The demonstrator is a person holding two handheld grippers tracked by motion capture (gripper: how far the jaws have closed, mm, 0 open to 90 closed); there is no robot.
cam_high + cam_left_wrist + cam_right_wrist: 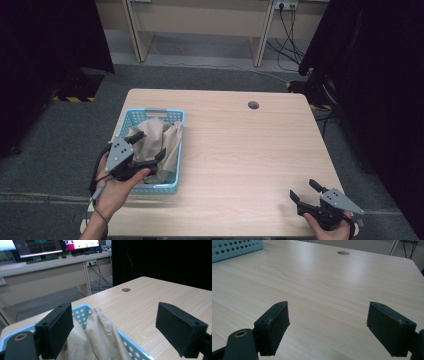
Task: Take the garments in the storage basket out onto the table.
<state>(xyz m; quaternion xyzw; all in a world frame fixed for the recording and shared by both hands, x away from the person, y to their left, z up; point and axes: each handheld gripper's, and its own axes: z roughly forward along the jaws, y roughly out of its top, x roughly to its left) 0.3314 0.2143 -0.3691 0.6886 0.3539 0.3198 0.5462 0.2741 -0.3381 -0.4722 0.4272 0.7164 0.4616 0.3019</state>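
A light blue perforated basket (175,131) sits at the table's left side with crumpled beige cloth (160,137) heaped in it. My left gripper (148,146) hovers over the basket's near half, jaws wide open above the cloth, nothing between them. In the left gripper view the cloth (100,337) lies below and between the open jaws of the left gripper (123,332), with the basket rim (81,312) behind. My right gripper (306,191) rests at the table's near right corner, open and empty. In the right gripper view the right gripper (337,327) stands over bare wood.
The wooden table (240,150) has a round cable hole (253,105) near its far edge. The basket's corner (234,248) shows at the top left of the right gripper view. Beyond the table are desk legs, cables and dark curtains.
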